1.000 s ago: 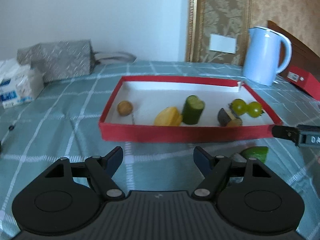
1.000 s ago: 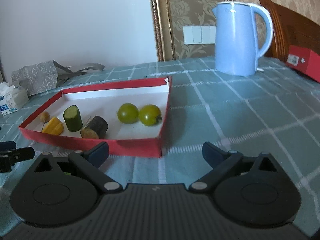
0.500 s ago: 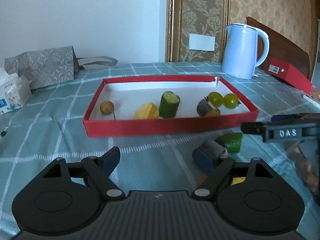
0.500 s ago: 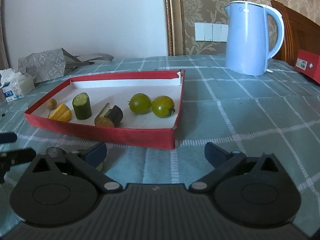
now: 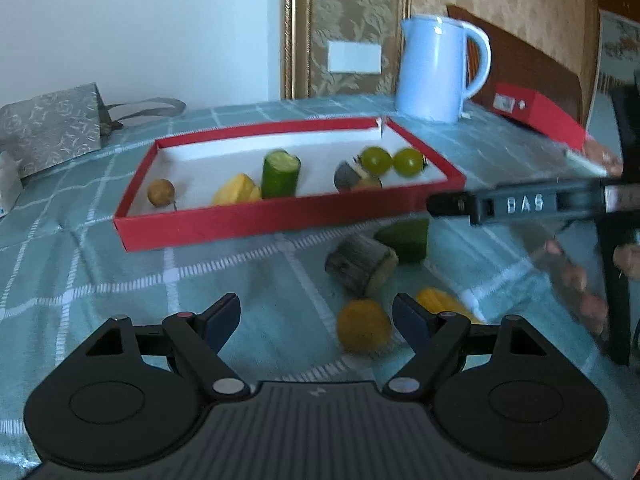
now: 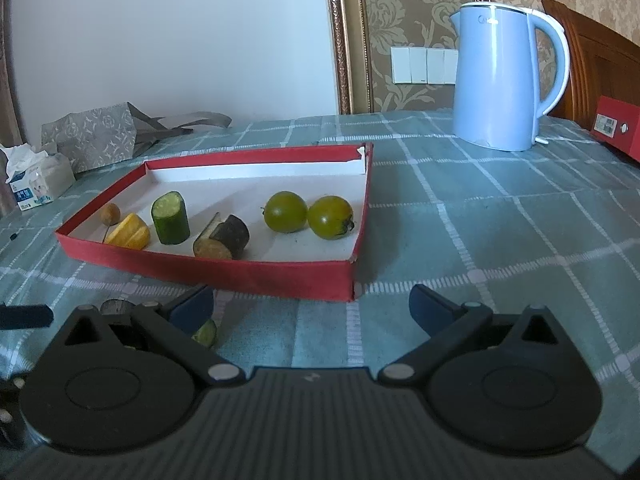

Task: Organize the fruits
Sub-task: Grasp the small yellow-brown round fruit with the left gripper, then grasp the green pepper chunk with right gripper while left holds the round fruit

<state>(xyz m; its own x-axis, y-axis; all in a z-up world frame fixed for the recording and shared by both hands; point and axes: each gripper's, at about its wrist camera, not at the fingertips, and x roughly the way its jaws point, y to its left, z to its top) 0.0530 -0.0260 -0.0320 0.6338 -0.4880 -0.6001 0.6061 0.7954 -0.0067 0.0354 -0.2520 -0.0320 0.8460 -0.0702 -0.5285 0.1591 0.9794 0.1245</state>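
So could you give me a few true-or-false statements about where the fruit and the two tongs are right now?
1. Two green tomatoes lie side by side inside the red tray. True.
2. The left tongs are clamped on a fruit. False: they are open and hold nothing.
3. Every piece is already in the tray. False: a grey-skinned chunk, a green piece and yellow pieces lie on the tablecloth.
4. A cucumber piece stands upright in the tray. True.
5. The right tongs are open. True.
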